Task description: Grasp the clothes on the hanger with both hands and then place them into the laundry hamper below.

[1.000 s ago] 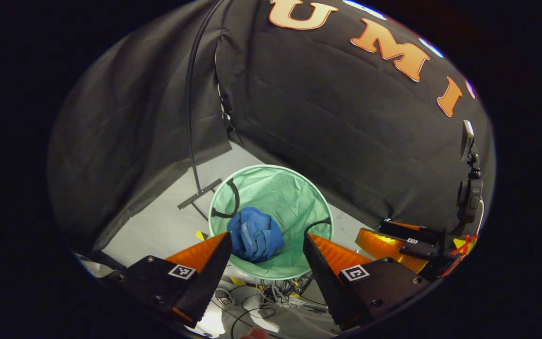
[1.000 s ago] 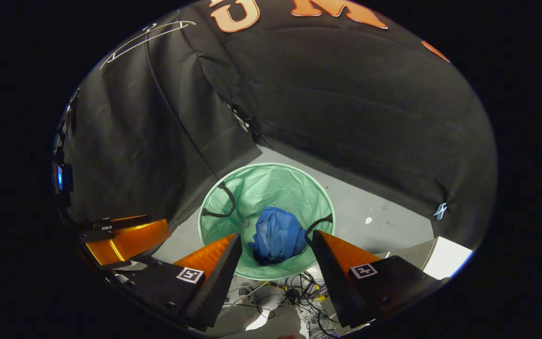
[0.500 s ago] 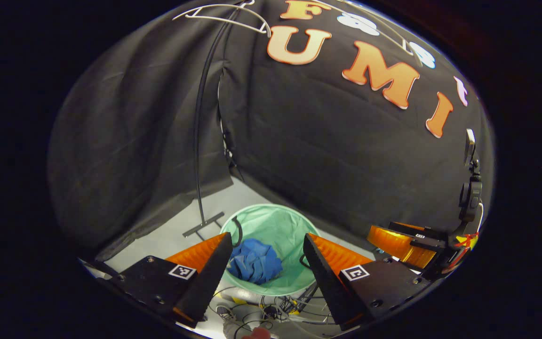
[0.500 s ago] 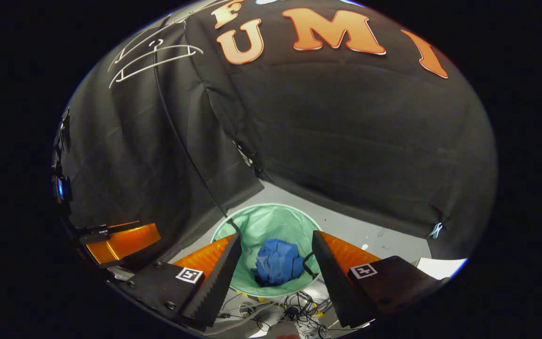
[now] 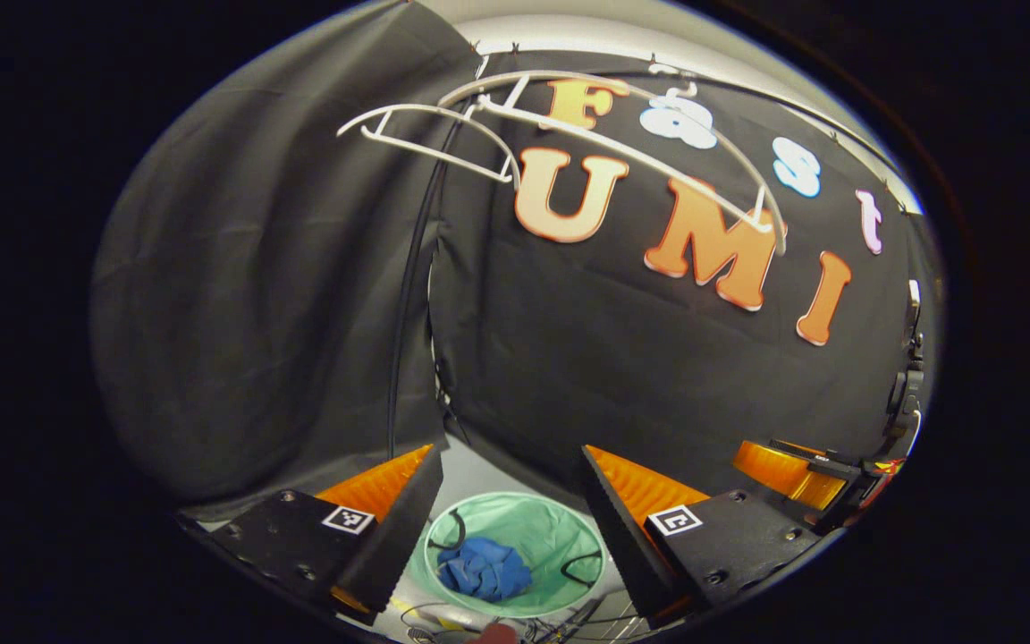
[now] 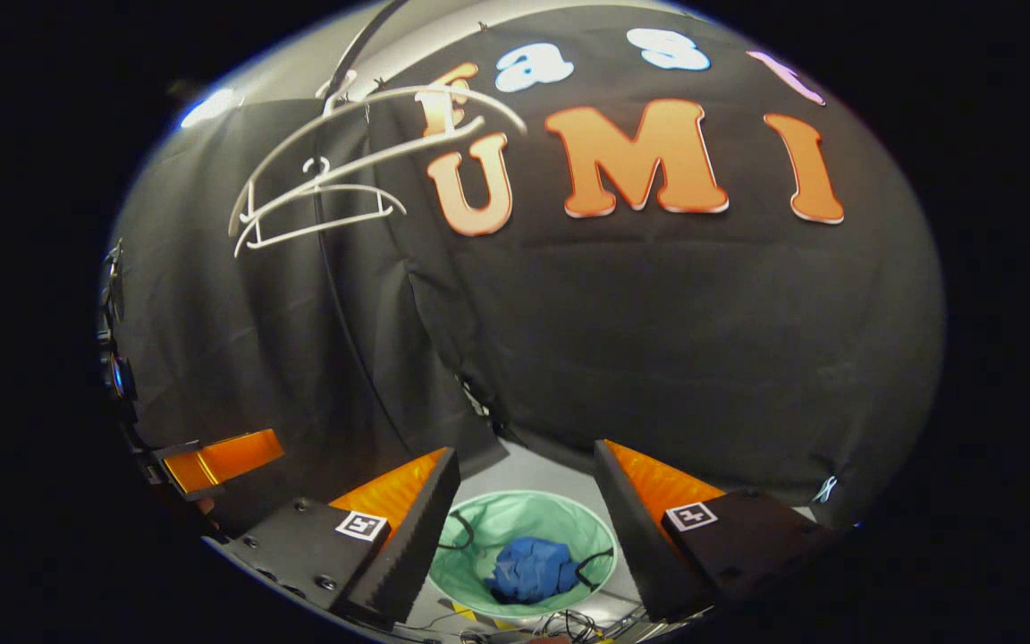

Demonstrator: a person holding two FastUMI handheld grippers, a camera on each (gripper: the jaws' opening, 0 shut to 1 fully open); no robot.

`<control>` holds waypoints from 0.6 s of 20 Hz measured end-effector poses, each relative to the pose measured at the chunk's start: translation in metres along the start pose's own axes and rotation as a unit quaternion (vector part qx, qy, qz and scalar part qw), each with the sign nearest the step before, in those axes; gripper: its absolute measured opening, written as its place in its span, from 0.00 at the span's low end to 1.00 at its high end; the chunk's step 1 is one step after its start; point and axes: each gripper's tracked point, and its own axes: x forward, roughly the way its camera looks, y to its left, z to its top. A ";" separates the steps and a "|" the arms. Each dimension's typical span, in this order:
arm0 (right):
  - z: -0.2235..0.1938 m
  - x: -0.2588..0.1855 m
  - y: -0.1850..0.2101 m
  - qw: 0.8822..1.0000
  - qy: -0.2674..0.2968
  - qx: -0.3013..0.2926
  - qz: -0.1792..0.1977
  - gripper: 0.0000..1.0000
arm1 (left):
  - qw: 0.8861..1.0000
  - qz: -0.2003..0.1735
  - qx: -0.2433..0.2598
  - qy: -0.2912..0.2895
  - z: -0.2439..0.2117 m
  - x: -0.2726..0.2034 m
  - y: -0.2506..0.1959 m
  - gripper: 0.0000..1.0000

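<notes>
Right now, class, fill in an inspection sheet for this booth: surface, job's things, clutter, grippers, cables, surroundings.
Surface: pale grey floor.
Job's things: blue clothes crumpled inside the green laundry hamper; white hangers bare.
Clutter: nothing seen.
Grippers: left gripper open, empty, above the hamper; right gripper likewise.
Cables: tangled wires on the floor beside the hamper.
Surroundings: black cloth wall; thin black pole carrying the hangers.

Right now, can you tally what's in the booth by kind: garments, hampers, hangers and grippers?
Blue garments: 1, bunched in the hamper.
Green hampers: 1.
White hangers: 2, both bare, a nearer one and a farther one.
Grippers: 2, left gripper and right gripper, both open and holding nothing.
Total: 6.
</notes>
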 end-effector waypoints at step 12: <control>0.148 -0.086 0.002 0.985 -0.171 -0.003 0.004 0.97 | 0.986 -0.009 0.011 -0.167 0.148 -0.068 -0.024 0.92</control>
